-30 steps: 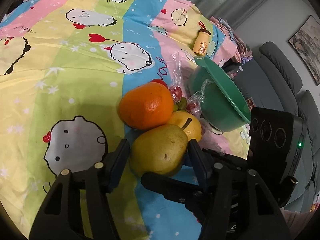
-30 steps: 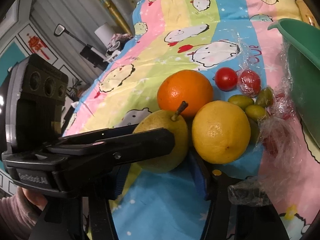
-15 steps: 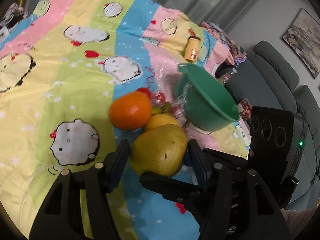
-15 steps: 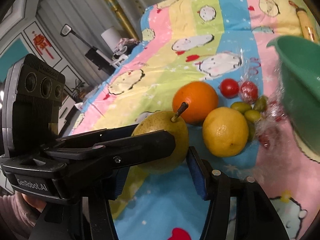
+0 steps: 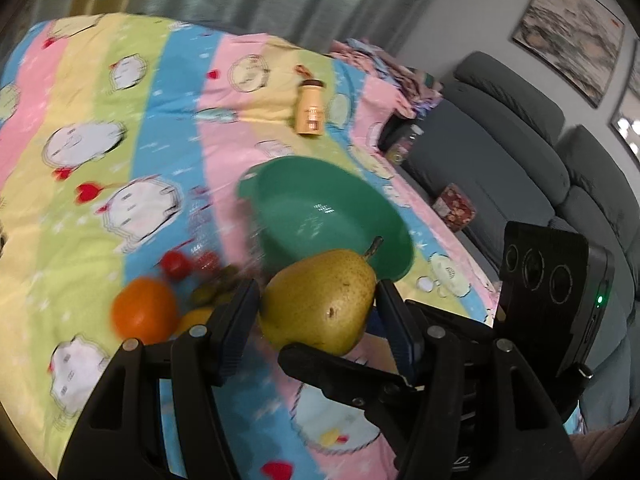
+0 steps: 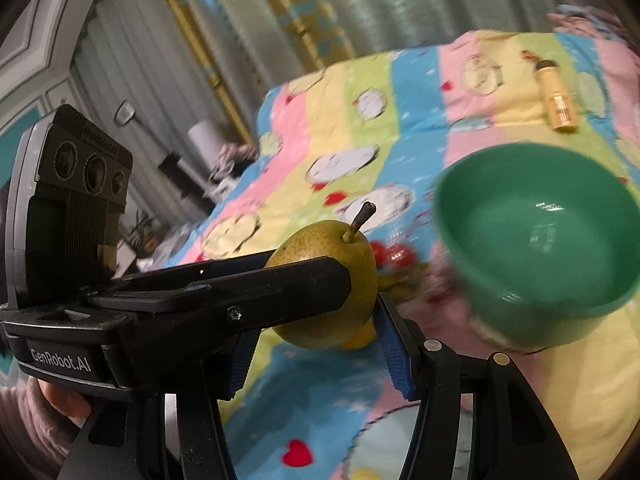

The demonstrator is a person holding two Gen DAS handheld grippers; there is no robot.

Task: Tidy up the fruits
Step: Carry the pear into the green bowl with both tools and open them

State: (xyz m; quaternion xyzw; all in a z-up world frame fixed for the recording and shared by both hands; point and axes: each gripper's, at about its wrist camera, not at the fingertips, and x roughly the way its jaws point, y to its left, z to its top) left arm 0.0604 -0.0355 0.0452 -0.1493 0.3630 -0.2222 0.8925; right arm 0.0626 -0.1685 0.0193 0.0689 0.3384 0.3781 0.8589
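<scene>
A yellow-green pear hangs above the cartoon-print cloth, stem up. My left gripper is shut on it, a pad on each side. My right gripper crosses the left gripper at an angle and is shut on the same pear; its left pad is hidden behind the left gripper's finger. The empty green bowl stands just beyond the pear and to its right in the right wrist view. An orange, a lemon, cherry tomatoes and small green fruits lie on the cloth below left.
A small yellow bottle lies on the cloth behind the bowl. A grey sofa and a patterned box are beyond the cloth's right edge. Curtains hang at the back. A hand holds the left gripper.
Both grippers have risen with the pear between them, away from the orange and lemon and toward the green bowl. The bowl's inside now shows.
</scene>
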